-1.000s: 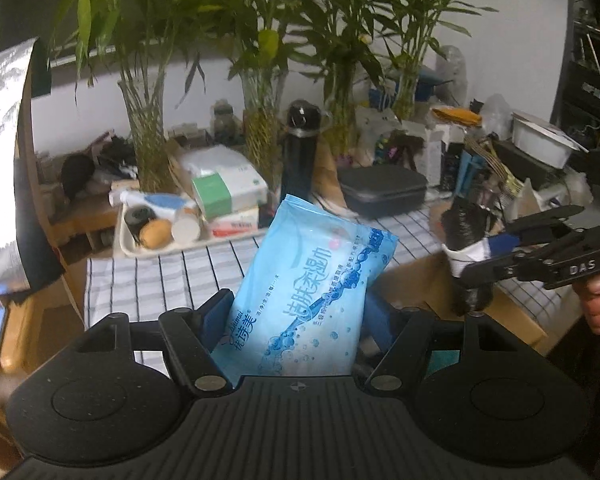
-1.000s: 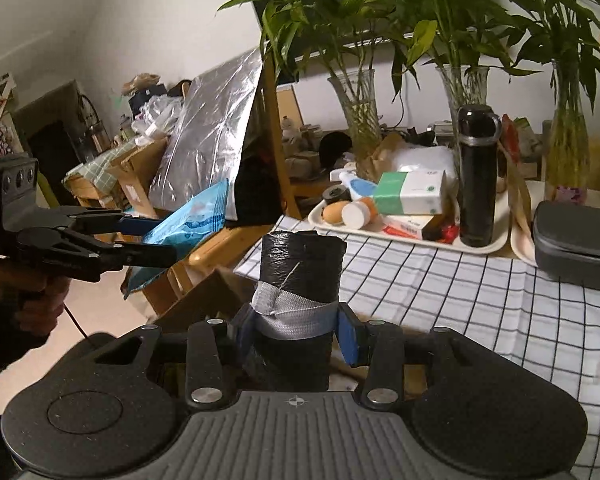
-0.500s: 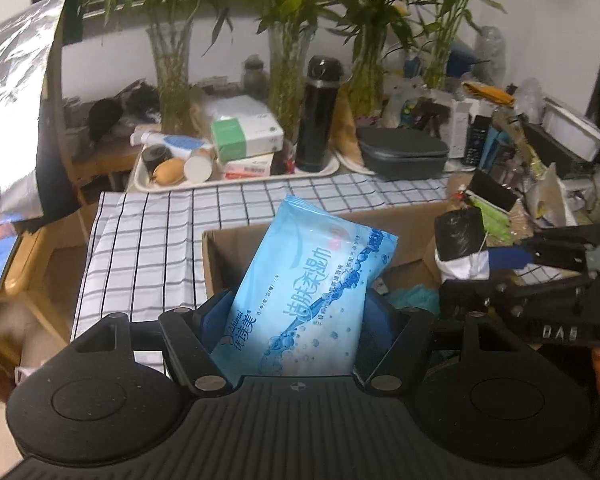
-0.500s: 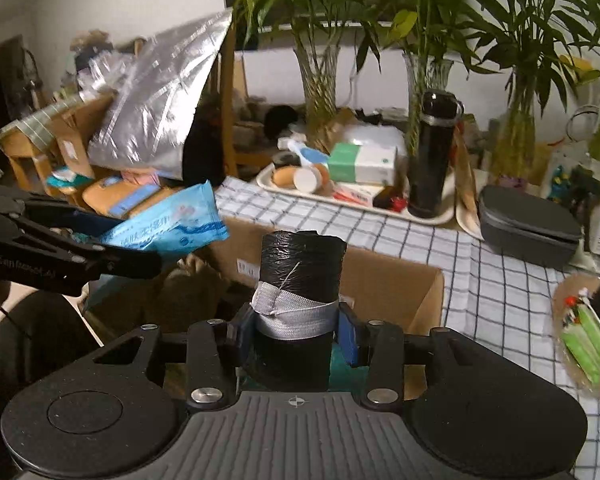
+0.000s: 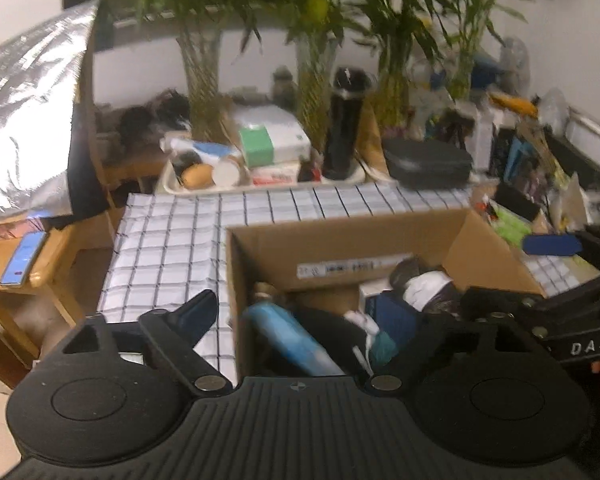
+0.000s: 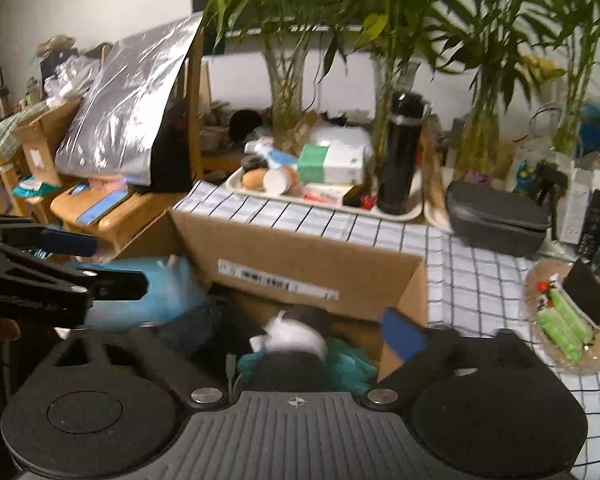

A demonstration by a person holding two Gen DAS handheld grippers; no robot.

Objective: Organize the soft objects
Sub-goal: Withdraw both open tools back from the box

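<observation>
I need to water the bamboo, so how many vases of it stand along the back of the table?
4: first vase behind the tray, second vase behind the black flask, third vase right of it, fourth vase farthest right. Others may be hidden off-frame.

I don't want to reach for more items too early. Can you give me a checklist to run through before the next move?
1. Left gripper jaws just opened, nothing between them: ok.
2. Right gripper jaws just opened, nothing pinched: ok.
3. Blue wipes pack inside the cardboard box: ok.
4. Black bag roll inside the box: ok.
5. Both items settled and at rest: cannot tell, they are blurred.
6. Grippers apart from each other over the box: ok.
</observation>
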